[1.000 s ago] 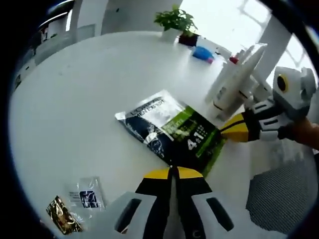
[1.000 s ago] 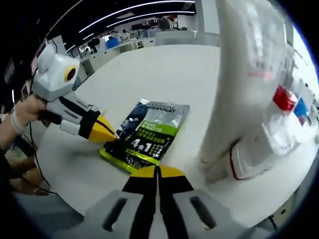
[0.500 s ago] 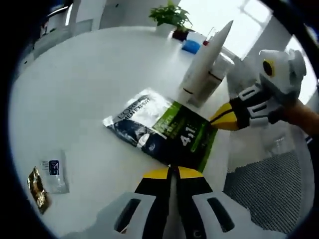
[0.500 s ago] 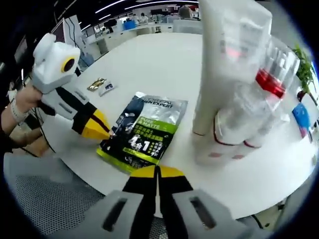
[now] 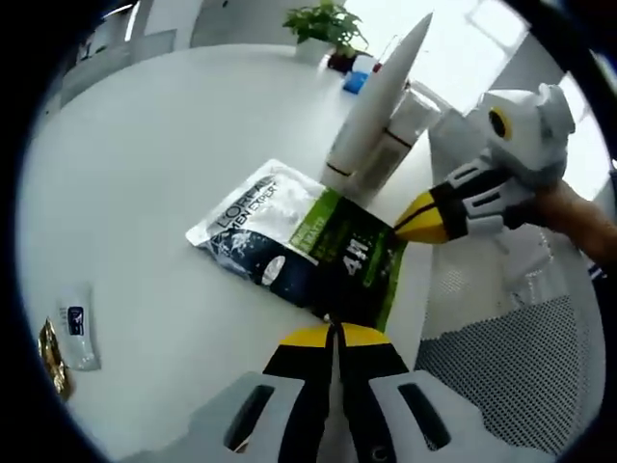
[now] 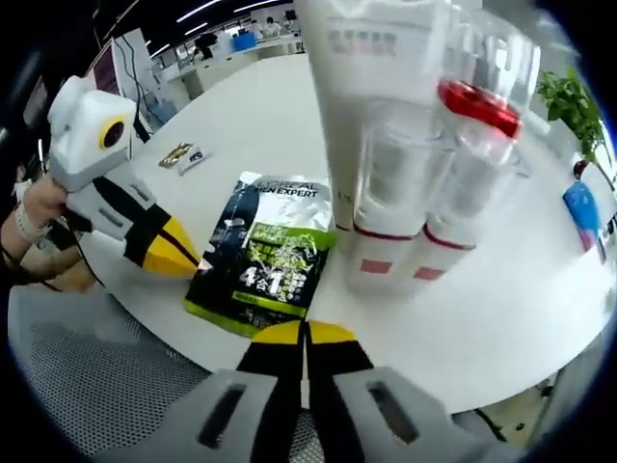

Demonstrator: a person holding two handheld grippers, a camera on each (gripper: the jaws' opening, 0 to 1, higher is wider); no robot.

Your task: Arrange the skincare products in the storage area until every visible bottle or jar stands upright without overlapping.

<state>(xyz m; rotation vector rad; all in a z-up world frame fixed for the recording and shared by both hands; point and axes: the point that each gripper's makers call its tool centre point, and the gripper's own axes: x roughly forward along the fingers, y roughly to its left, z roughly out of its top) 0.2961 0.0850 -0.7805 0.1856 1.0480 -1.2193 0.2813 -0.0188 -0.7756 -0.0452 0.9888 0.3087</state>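
A silver, dark and green pouch lies flat on the white round table. Behind it stands a tall white tube with clear-wrapped bottles with red caps beside it, all upright. My left gripper is shut, its yellow tips at the pouch's near edge; in the right gripper view, the left gripper touches the pouch's left side. My right gripper is shut too; in the left gripper view, the right gripper is at the pouch's right edge.
Two small sachets lie apart on the table. A potted plant and a blue item sit at the far side. A grey mesh chair stands by the table's edge. A hand holds the right gripper.
Both views have shifted and rolled with the hands, so the tube and bottles now look more upright. The pouch stays flat, with both shut grippers still at its edges.
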